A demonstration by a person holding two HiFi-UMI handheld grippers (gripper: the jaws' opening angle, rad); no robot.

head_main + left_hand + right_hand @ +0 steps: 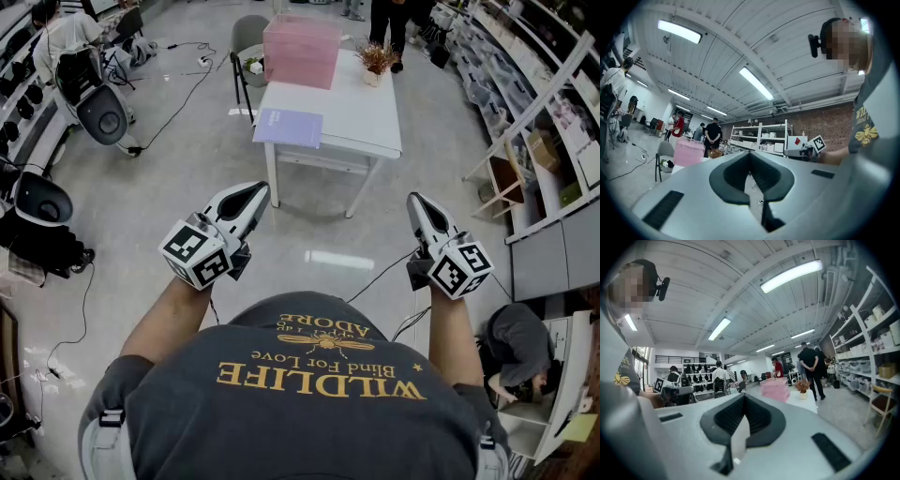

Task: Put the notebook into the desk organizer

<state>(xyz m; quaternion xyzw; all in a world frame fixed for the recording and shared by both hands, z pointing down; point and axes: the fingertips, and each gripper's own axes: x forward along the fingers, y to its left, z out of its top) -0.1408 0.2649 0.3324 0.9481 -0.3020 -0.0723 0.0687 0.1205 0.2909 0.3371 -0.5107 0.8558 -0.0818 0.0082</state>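
A lilac notebook [289,127] lies flat on the near left corner of a white table [361,117]. At the table's far end stands the pink translucent desk organizer [300,52], which also shows in the left gripper view [689,152] and in the right gripper view [774,387]. Both grippers hang in the air over the floor, well short of the table. My left gripper [246,202] [750,152] is shut with nothing in it. The jaws of my right gripper [419,208] [744,394] also meet at the tip and hold nothing.
A small potted plant [375,61] stands on the table beside the organizer, and a grey chair [246,37] behind it. Shelving [534,94] lines the right side. Black seats [98,108] and floor cables lie left. A person [516,347] crouches at lower right; people [389,19] stand beyond the table.
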